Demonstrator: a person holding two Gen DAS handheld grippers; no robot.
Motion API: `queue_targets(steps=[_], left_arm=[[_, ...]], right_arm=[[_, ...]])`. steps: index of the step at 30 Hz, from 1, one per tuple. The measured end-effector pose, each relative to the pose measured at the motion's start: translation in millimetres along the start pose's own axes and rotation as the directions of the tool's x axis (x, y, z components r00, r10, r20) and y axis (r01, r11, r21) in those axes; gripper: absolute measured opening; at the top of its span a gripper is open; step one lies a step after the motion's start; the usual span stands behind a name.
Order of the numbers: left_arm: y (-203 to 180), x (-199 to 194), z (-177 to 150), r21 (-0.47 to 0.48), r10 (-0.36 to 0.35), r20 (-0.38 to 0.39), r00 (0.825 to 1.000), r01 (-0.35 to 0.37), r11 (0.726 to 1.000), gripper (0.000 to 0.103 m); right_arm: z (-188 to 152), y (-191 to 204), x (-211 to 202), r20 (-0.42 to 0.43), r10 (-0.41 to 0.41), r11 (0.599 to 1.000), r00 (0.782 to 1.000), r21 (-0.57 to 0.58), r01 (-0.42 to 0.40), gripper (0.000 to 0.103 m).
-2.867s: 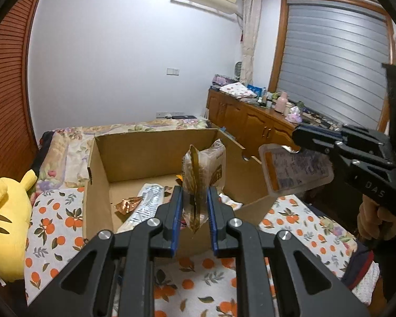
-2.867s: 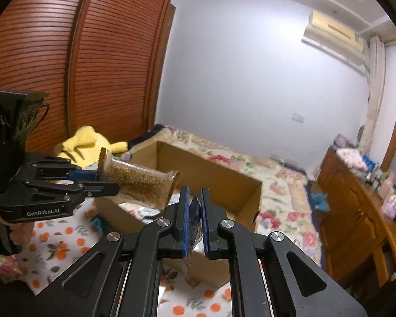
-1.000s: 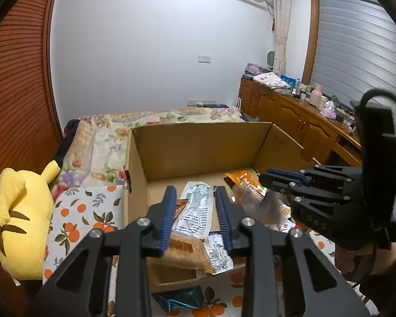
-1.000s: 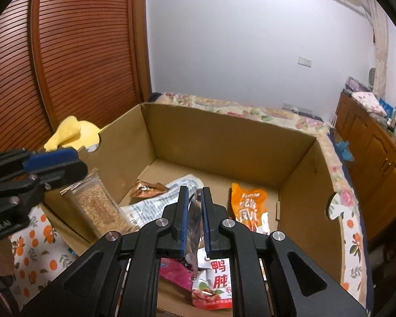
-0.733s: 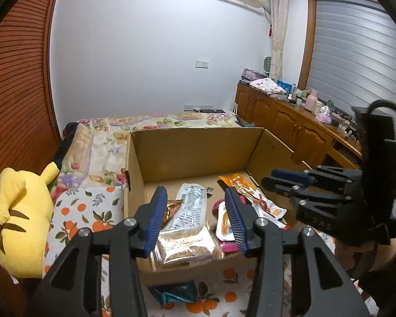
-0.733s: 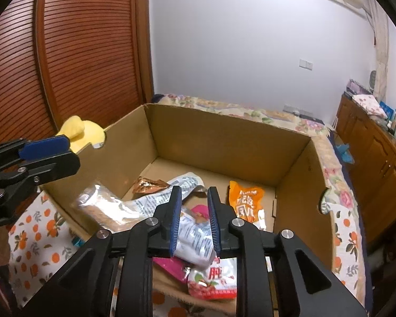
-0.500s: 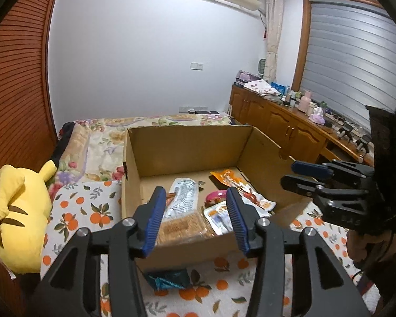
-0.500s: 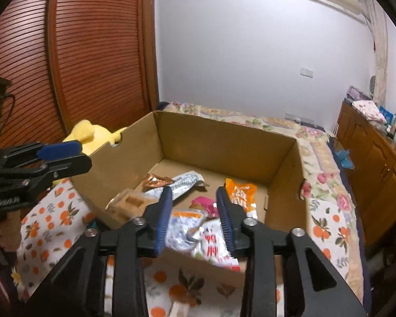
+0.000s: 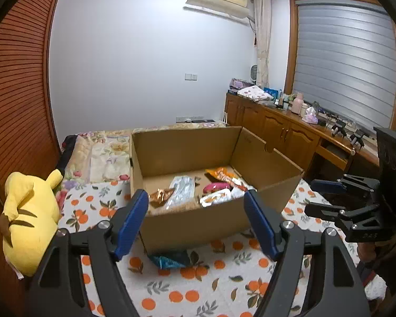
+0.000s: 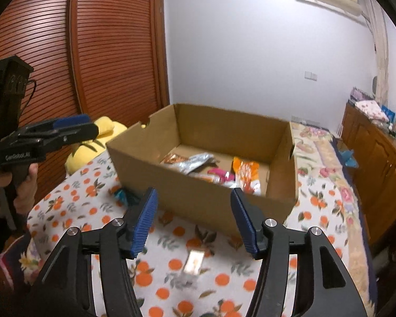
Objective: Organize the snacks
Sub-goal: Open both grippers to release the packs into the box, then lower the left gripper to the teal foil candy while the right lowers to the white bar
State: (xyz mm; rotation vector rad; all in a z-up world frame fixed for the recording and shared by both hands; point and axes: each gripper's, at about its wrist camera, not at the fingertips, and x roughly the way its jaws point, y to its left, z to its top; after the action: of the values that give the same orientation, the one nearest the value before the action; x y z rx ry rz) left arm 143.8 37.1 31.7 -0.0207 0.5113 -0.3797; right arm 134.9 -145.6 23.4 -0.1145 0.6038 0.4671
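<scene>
Left gripper and right gripper: both hovering before the cardboard box, jaws just opening, standing apart, gripping nothing; snack packets lying inside the box.

Open cardboard box on orange-print bedspread; inside, assorted snack packets: orange, pink, silver, white; teal packet and small wrapped bar lying outside.

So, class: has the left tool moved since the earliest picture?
Yes. The left tool has drawn back from the cardboard box, its jaws just opening, empty.
</scene>
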Motion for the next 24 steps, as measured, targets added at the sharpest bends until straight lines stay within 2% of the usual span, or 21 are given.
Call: queue_targets(steps=[11, 18, 24], left_arm=[[12, 27, -55, -0.014, 0.048, -0.131, 0.99, -0.05, 0.999, 0.076], [18, 47, -73, -0.031, 0.075, -0.198, 0.977, -0.083, 0.996, 0.076], [24, 56, -81, -0.047, 0.08, -0.223, 0.971, -0.093, 0.995, 0.076]], right_arm=[[-52, -1, 36, -0.136, -0.011, 1.0, 0.991, 0.022, 0.014, 0.06], [-68, -1, 60, -0.206, -0.033, 0.999, 0.978, 0.032, 0.04, 0.057], [-77, -6, 77, -0.262, -0.032, 0.997, 0.964, 0.061, 0.05, 0.052]])
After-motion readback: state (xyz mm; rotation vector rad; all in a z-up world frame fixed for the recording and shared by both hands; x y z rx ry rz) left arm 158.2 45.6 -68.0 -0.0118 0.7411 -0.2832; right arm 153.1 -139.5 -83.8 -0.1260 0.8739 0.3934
